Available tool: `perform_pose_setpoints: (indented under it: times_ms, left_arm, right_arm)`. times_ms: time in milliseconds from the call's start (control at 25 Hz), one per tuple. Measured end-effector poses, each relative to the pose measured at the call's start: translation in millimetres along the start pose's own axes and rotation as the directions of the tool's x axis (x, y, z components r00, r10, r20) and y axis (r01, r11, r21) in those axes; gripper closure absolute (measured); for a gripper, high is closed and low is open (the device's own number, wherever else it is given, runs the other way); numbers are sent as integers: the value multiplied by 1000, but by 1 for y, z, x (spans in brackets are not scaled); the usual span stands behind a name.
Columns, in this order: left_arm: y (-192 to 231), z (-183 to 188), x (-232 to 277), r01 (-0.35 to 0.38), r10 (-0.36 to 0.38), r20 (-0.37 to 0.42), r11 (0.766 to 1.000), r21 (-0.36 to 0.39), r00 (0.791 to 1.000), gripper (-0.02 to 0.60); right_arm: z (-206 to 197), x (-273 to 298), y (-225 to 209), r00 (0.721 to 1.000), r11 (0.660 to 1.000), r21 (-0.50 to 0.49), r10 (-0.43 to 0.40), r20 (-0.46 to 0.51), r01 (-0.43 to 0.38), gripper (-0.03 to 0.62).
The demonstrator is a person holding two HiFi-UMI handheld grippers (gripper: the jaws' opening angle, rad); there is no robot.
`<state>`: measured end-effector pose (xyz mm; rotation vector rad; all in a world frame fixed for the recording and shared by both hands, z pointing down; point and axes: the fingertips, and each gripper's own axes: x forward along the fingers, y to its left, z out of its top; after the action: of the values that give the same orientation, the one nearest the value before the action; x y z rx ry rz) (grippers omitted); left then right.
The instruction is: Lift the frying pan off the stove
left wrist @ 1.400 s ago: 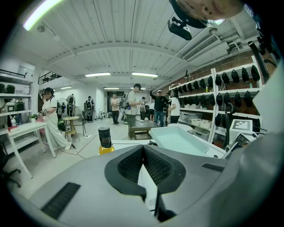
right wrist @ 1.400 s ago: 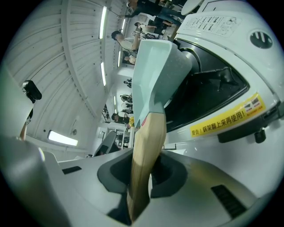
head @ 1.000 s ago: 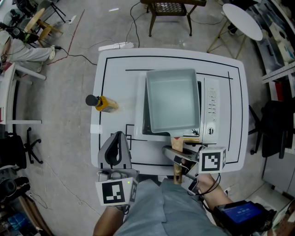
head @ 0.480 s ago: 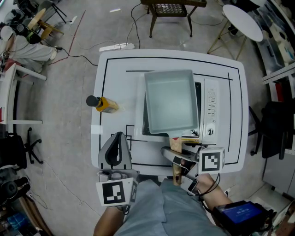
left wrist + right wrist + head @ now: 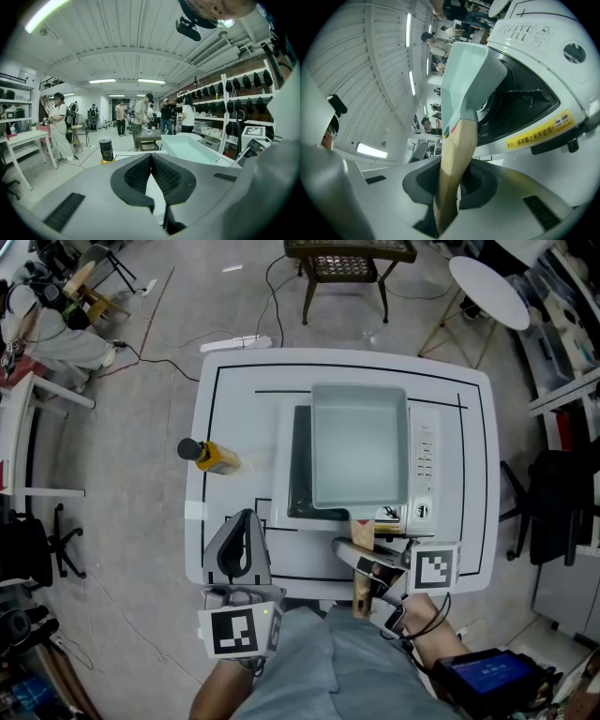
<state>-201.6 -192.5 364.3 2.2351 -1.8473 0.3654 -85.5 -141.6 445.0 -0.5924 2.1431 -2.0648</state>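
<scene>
A square pale-teal frying pan (image 5: 361, 446) with a wooden handle (image 5: 362, 538) hangs over the white stove (image 5: 427, 474). My right gripper (image 5: 362, 566) is shut on the handle at the table's front edge. In the right gripper view the handle (image 5: 457, 150) runs between the pads of my right gripper (image 5: 451, 190), and the pan (image 5: 464, 70) is raised, its underside clear of the dark burner well (image 5: 520, 93). My left gripper (image 5: 240, 542) rests shut and empty at the front left. In the left gripper view the pads of my left gripper (image 5: 151, 164) meet, and the pan (image 5: 187, 147) shows to the right.
A yellow bottle with a black cap (image 5: 208, 455) lies on the white table (image 5: 244, 390) left of the stove; it also shows in the left gripper view as the bottle (image 5: 106, 151). A chair (image 5: 347, 263), a round side table (image 5: 487, 282) and cables stand on the floor beyond.
The pan has swung to the right and squared up over the stove, with the right gripper still on the handle. The left gripper has stayed put.
</scene>
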Motion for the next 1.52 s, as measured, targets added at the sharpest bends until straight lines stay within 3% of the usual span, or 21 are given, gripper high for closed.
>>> perform_pose_setpoints:
  times_ms: [560,1120,1520]
  left_arm:
    - [-50,25,5,117,-117,50,993,9,992,565]
    - [-118,29,-2,274,-275,72,961,30,959,565]
    - [-152,30,-12,325,-329,70,944,58,942,565]
  right_arm:
    - [18,-50,33,994,999,-54,5,107,0,503]
    - [3,-120,36,968,997,-62,-30,248,47,503]
    - [-9,-151,32,954,997,-54,-29,299,48,503]
